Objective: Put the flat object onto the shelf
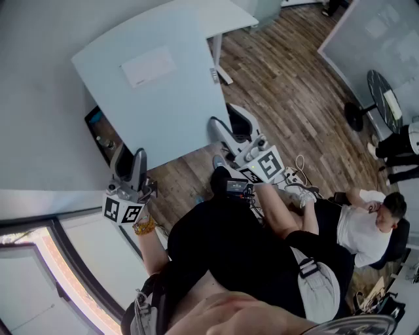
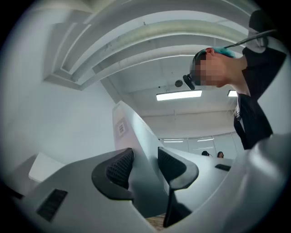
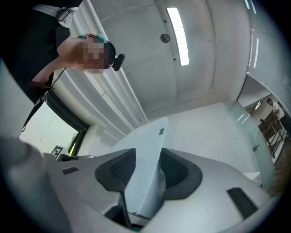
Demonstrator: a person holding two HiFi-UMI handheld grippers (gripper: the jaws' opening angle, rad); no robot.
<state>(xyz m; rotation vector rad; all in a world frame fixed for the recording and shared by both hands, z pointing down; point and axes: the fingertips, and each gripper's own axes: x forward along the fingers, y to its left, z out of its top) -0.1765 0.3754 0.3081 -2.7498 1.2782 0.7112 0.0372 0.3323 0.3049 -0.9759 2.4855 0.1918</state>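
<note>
The flat object is a large pale blue-grey board (image 1: pixel 157 98) with a white label (image 1: pixel 148 66), held up in the air between both grippers. My left gripper (image 1: pixel 129 157) is shut on its lower left edge, and my right gripper (image 1: pixel 230 123) is shut on its lower right edge. In the left gripper view the board (image 2: pixel 129 132) rises between the black ribbed pads (image 2: pixel 116 166) of the left gripper (image 2: pixel 142 161). In the right gripper view the board (image 3: pixel 145 141) runs up between the jaws of the right gripper (image 3: pixel 146 166). The board hides much of what lies beneath it.
A dark shelf-like unit (image 1: pixel 98 127) peeks out under the board's left edge. A white table (image 1: pixel 222 19) stands behind it on the wooden floor (image 1: pixel 294 85). Cables (image 1: pixel 298 173) lie near my feet. A seated person (image 1: pixel 366 222) is at the right, a window (image 1: pixel 52 262) at lower left.
</note>
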